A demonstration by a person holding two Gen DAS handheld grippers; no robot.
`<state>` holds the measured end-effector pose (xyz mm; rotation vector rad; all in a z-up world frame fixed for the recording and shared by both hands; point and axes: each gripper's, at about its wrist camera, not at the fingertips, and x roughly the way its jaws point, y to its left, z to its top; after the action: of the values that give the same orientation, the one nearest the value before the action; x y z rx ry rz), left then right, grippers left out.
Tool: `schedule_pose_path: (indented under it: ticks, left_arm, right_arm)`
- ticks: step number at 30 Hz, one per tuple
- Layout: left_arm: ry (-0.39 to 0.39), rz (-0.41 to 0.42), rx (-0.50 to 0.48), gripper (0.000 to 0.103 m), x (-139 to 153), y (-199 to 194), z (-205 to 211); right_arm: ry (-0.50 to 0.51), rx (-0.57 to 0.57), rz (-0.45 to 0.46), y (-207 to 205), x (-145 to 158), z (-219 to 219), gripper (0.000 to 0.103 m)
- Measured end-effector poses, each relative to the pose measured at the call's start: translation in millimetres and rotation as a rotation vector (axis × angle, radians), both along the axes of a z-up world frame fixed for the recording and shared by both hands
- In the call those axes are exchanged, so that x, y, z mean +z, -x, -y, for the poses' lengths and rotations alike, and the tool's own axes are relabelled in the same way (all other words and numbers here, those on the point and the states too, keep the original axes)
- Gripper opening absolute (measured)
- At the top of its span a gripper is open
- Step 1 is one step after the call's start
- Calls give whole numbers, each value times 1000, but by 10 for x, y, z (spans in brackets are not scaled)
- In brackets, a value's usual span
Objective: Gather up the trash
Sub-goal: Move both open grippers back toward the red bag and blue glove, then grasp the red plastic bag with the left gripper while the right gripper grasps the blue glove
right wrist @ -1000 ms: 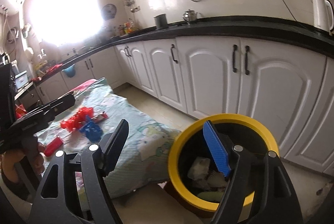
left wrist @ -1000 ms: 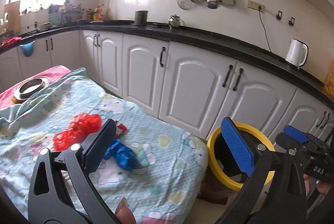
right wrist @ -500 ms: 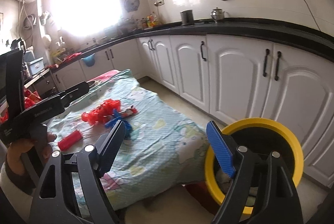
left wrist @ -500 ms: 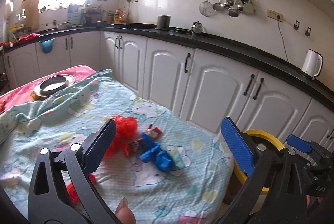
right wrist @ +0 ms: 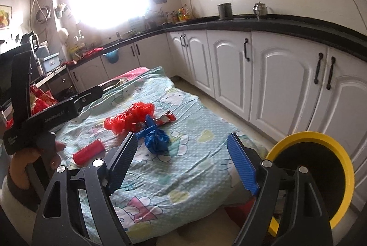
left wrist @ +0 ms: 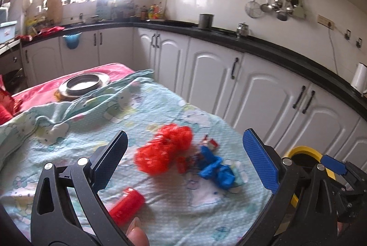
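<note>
A low table is covered with a light blue cartoon cloth, and the trash lies on it in a little group. There is a crumpled red plastic bag, and just to its right a scrunched blue plastic bag. Between them, at the far side, lies a small red and white wrapper, touching the pile. A red tube lies on its side nearer to us and to the left, apart from the bags. The left gripper is up above the near edge of the cloth with its two fingers spread wide, and nothing is between them. It touches none of the trash. The right gripper is also spread wide with nothing in it, and it hangs over the near right part of the cloth. In the right wrist view, a hand holds the left gripper at the left side. A yellow bin with a dark inside stands on the floor just to the right of the table, near the white cupboards. What is in the bin cannot be seen. At the far end of the table a round metal dish sits on a pink cloth.
</note>
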<state>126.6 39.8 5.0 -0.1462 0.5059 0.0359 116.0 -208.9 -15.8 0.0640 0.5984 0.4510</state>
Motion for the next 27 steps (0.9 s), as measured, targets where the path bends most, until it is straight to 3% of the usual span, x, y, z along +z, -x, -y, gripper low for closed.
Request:
schedule_pose_path:
  ticks: [7,15,22,27]
  left_arm:
    - [15,-69,54,92,-114,-210,-366]
    - [105,-217,-4,91,-419,-558,-556]
    - [114,-306,-35,69,-637,-757,-546]
    - [129,-334,-41,51,-726,-813,-571]
  right_arm:
    - [20,57,-57,-226,-175,-260,78]
    - [48,133,-128,-512,-419,-619,78]
    - [94,166,-187,-763,-638,-895,76]
    - [97,193,-236,-893,-757,-1005,58]
